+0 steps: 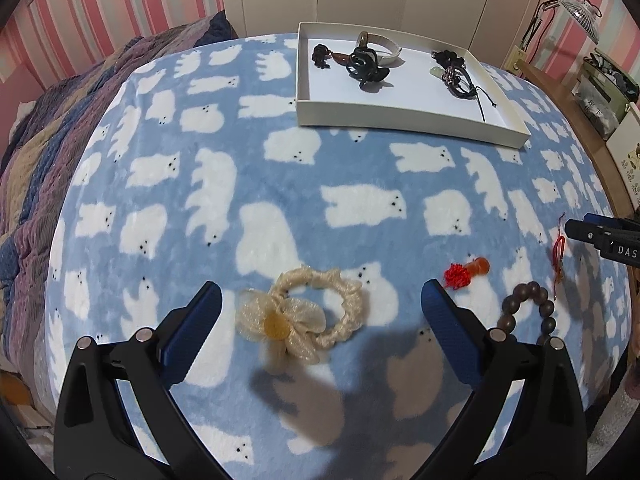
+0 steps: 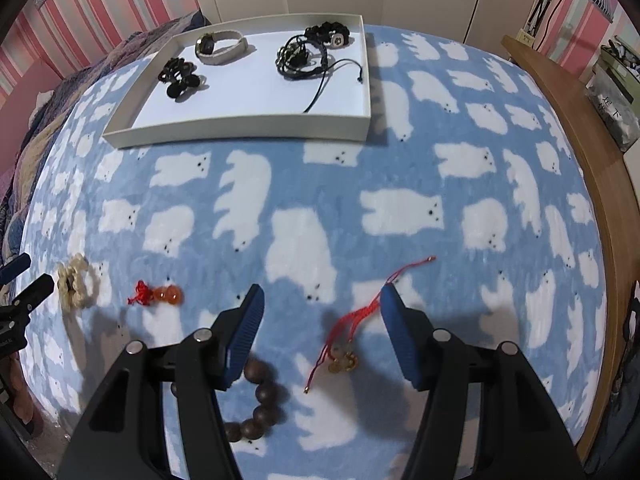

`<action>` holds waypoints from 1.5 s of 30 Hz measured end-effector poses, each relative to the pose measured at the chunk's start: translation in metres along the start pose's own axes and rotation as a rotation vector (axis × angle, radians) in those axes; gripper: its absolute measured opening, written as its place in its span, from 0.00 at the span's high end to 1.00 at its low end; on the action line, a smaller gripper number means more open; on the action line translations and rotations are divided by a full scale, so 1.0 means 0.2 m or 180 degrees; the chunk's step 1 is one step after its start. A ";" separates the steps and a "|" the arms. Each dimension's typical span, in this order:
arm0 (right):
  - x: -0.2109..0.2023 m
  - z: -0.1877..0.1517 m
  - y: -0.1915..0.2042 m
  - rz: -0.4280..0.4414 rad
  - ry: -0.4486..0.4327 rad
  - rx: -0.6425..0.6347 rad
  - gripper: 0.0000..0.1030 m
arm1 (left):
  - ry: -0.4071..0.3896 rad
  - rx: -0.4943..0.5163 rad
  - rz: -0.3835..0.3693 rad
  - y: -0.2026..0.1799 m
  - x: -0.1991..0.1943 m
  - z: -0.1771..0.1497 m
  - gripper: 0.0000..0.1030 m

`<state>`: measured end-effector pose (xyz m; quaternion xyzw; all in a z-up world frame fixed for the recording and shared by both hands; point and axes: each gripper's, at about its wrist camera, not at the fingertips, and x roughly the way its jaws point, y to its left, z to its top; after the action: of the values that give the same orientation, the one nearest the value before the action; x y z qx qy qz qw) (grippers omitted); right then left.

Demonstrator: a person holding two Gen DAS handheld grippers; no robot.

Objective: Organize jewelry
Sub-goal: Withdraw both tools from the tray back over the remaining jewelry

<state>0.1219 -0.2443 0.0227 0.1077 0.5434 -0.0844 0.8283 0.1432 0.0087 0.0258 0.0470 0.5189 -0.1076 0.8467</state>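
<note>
Blue bear blanket (image 1: 360, 168) on the bed, jewelry scattered, both sets of fingers spread and holding nothing.
Left gripper (image 1: 322, 300) hangs over the cream scrunchie (image 1: 308, 316); right gripper (image 2: 322, 306) over the red cord (image 2: 352, 320). Red charm (image 2: 158, 295) and wood beads (image 2: 260, 400) lie between those two. White tray (image 2: 240, 136) sits well beyond, with watch and black pieces inside.

White letters "DAS" are printed on the black body of the right gripper (image 1: 600, 236) at 3 o'clock. The rest is cut off.
</note>
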 end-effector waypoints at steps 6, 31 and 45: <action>0.01 -0.02 0.08 0.0028 0.0039 -0.0096 0.41 | 0.0000 0.0012 0.0046 0.03 -0.01 -0.01 0.04; 0.01 -0.08 0.10 0.0020 0.0101 -0.0067 0.41 | 0.0084 -0.0088 -0.0062 0.12 -0.01 -0.11 0.04; 0.03 -0.08 -0.03 -0.0056 0.0177 -0.0044 0.41 | 0.0224 0.0057 -0.0330 -0.16 0.00 -0.06 0.05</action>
<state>0.1083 -0.2457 0.0098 0.0995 0.5677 -0.0850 0.8128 0.1248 -0.0192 0.0209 0.0314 0.5492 -0.1543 0.8207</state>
